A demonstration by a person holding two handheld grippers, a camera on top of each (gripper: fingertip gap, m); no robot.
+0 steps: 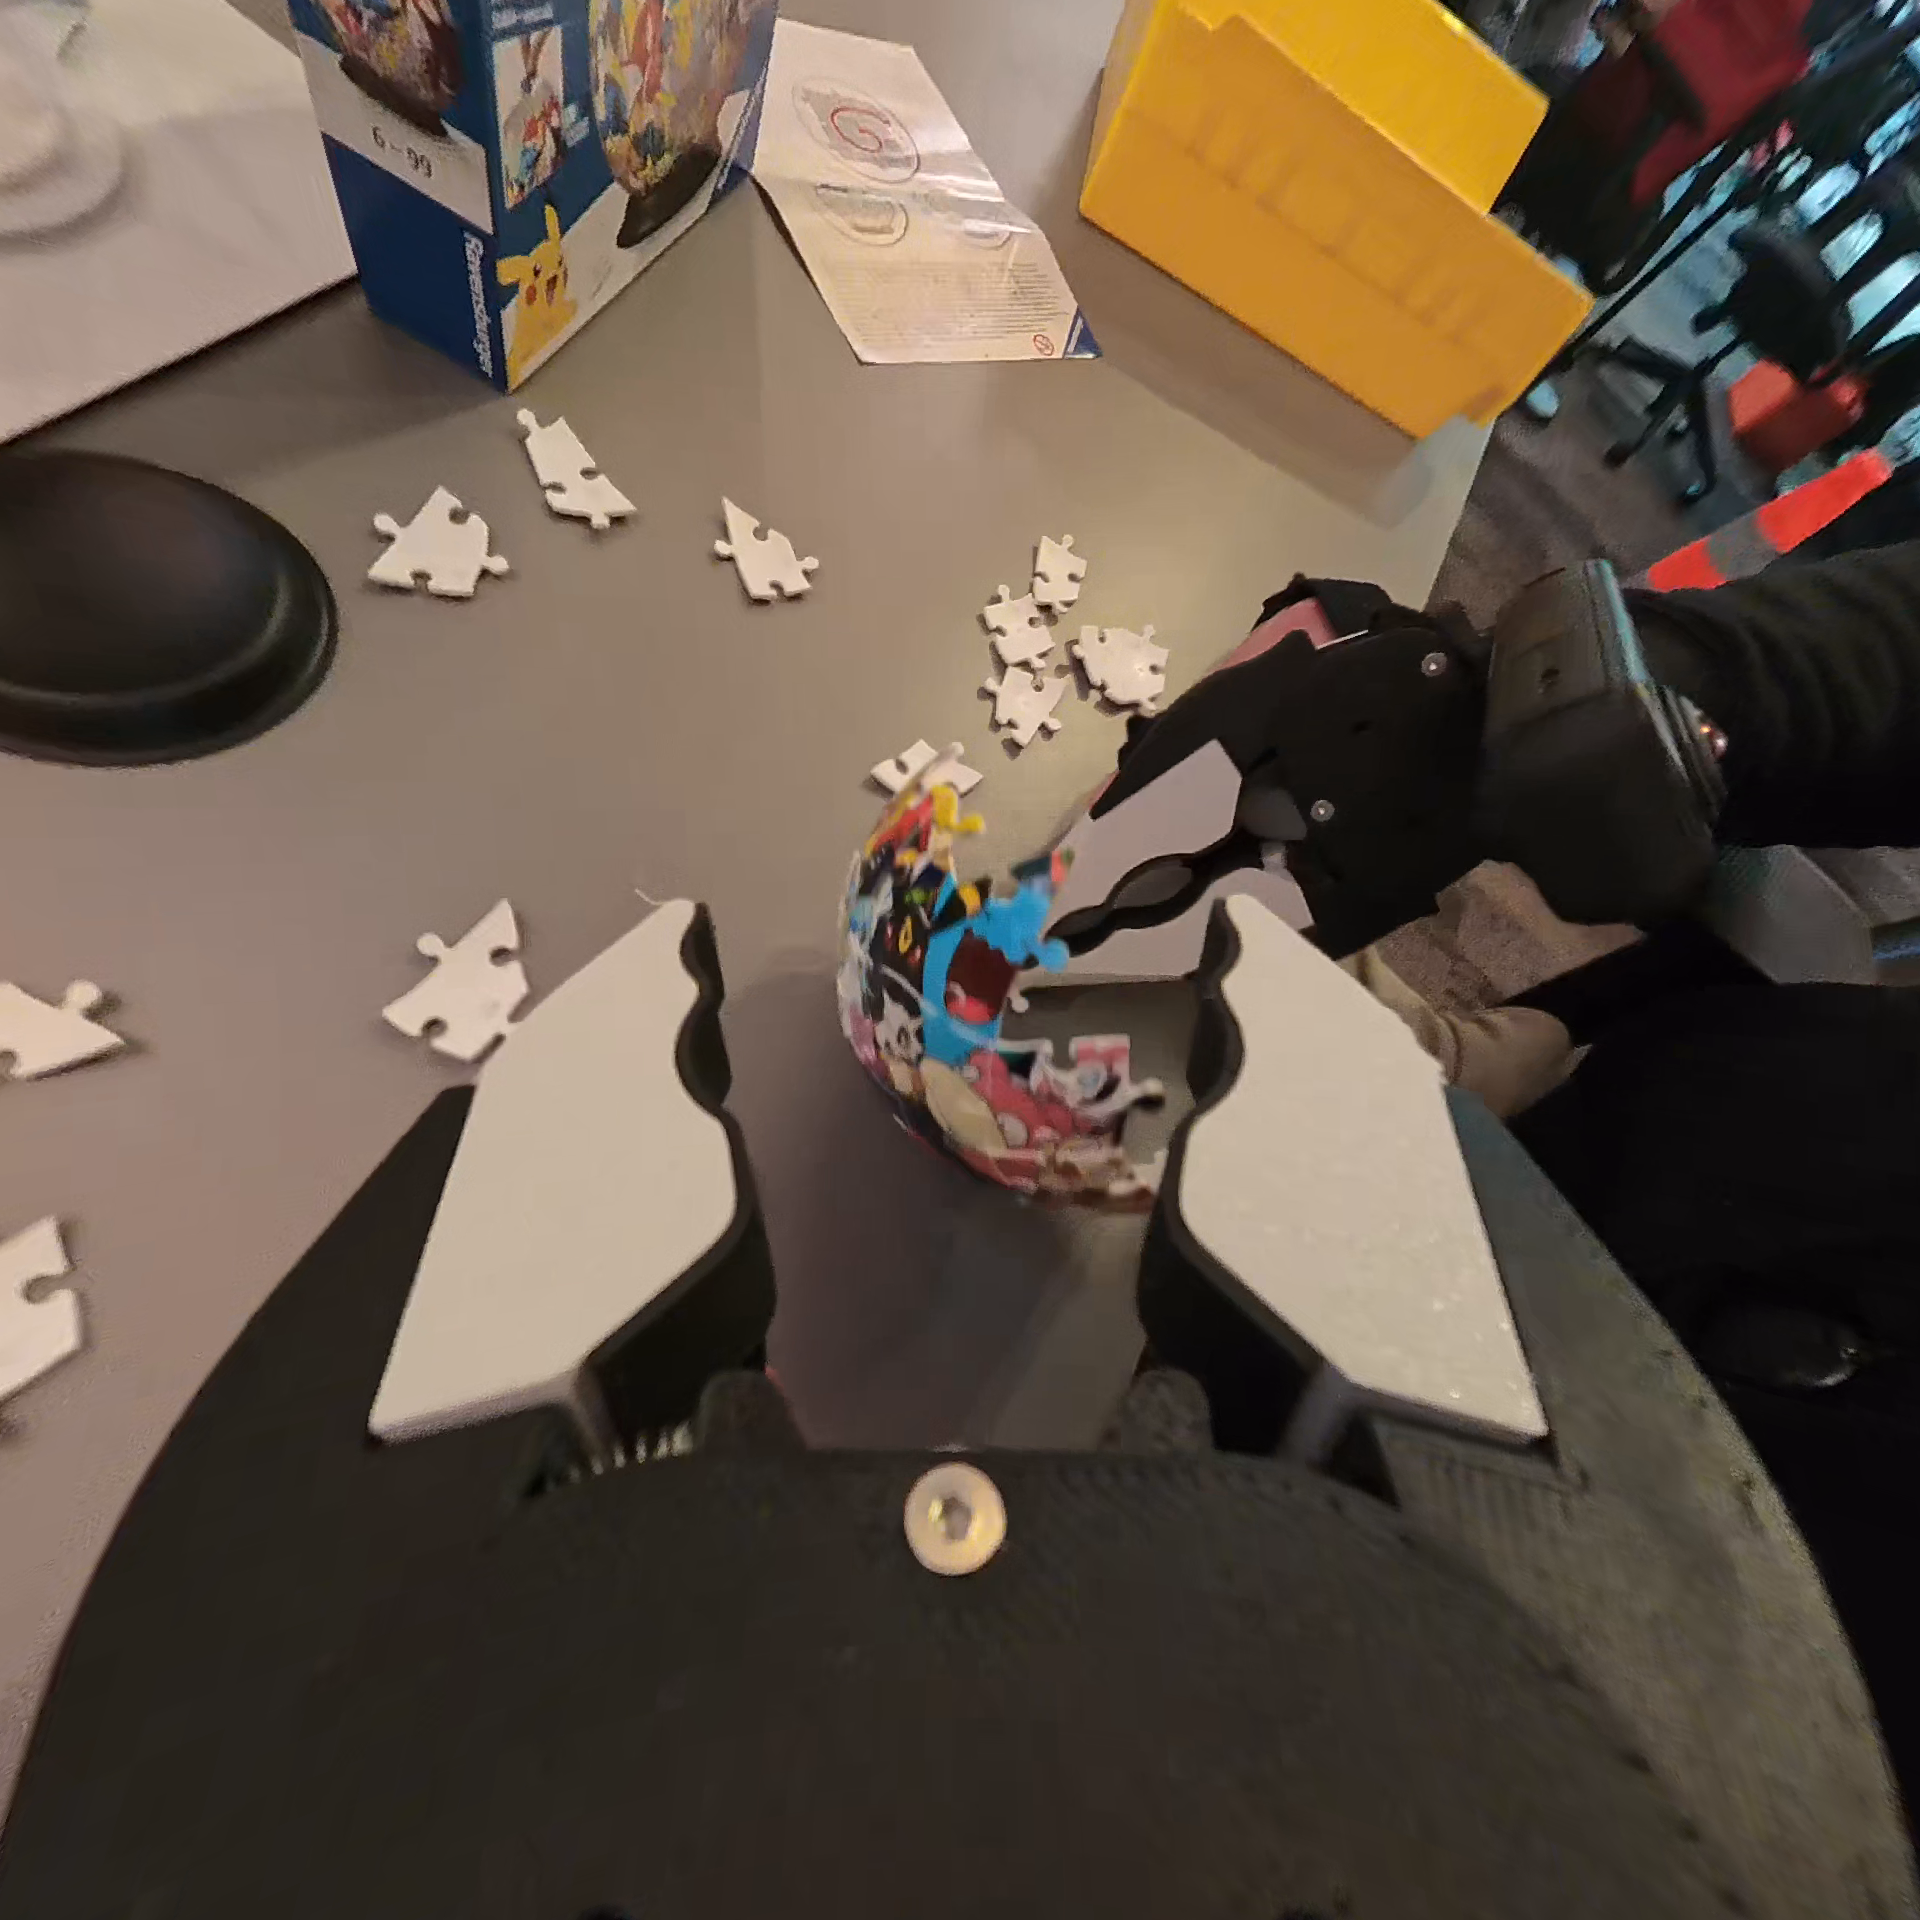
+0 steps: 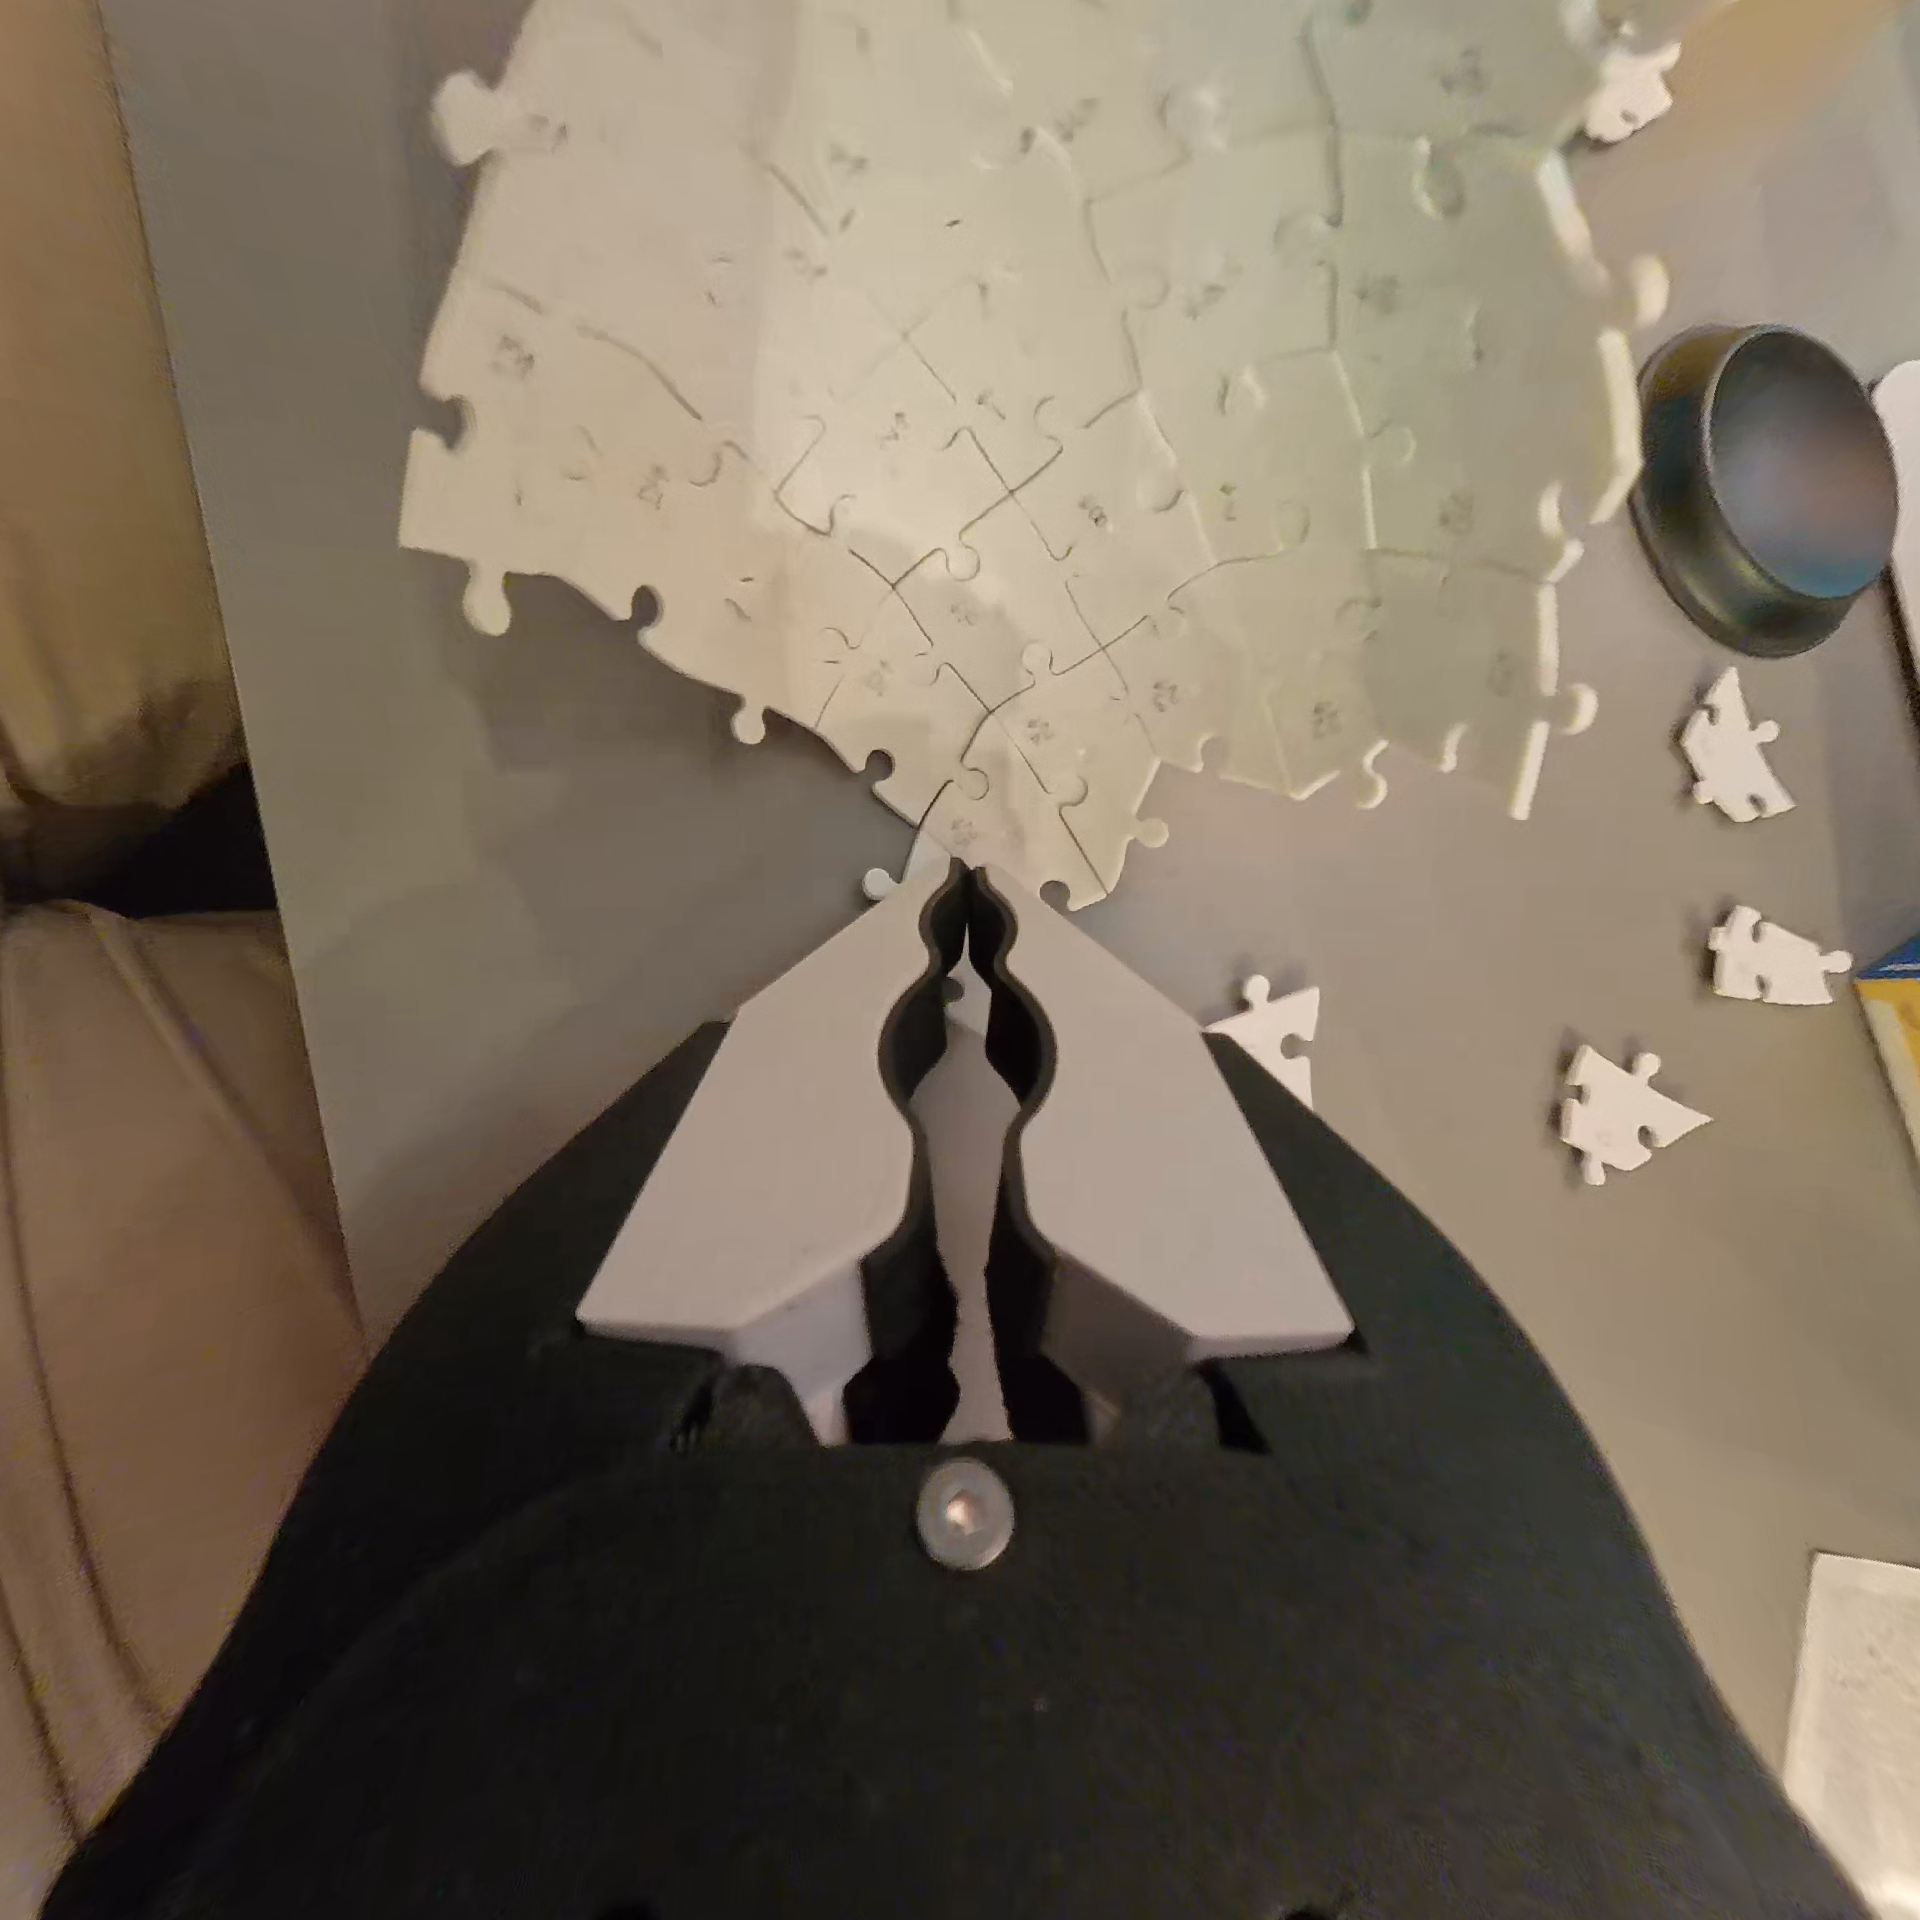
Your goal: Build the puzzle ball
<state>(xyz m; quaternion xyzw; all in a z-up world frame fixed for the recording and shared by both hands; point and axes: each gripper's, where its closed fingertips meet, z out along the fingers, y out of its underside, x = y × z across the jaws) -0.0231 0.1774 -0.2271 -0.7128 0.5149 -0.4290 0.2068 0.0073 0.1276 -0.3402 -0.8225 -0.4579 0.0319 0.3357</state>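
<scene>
At table edge, half-built shell [image 1: 940, 997] is pinched at its rim by right gripper [image 2: 966, 878]; left gripper [image 1: 961, 1049] is spread, empty; seams could be popped by twisting.

One half-built puzzle ball [image 1: 914, 997] stands just ahead of the left claw [image 1: 963, 914]. About eleven loose white pieces [image 1: 436, 545] lie ahead and to its left. Farther ahead are one black stand [image 1: 156, 613], one blue box [image 1: 520, 177], one yellow box [image 1: 1320, 197] and one leaflet [image 1: 914, 208].
</scene>
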